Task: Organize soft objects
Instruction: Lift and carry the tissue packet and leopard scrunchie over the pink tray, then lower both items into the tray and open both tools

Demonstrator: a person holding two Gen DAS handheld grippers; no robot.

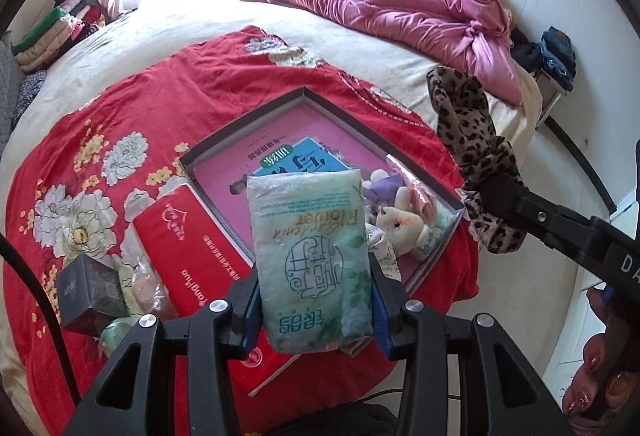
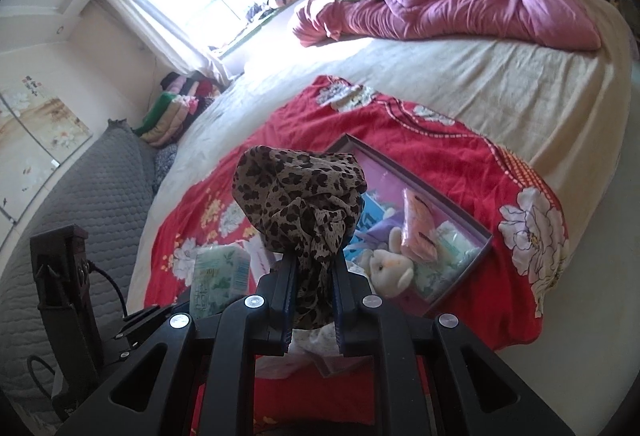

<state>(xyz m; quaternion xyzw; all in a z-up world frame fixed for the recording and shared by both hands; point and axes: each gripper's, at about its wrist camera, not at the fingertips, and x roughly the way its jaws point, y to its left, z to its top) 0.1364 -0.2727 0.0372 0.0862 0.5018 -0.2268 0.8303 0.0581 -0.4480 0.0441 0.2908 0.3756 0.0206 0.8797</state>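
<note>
Left hand-held gripper [image 1: 316, 300] clamps a pale green tissue pack [image 1: 310, 256] at its lower half, tilted down over the shallow box [image 1: 248, 127] on the red floral cover [image 1: 120, 123]. Right hand-held gripper [image 2: 314, 284] is pinched narrow on a bunched leopard-print scarf [image 2: 300, 195], above the box's near edge. The scarf hides part of the box; the plush toy [image 1: 400, 224] inside is half covered. Red carton [image 1: 192, 248] is cut off by the pack.

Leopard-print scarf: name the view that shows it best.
The right wrist view. There the leopard-print scarf fills the centre, bunched and clamped in the right gripper. The left wrist view shows it only at the right edge, dangling from that gripper's jaws, distorted by the fisheye.
</note>
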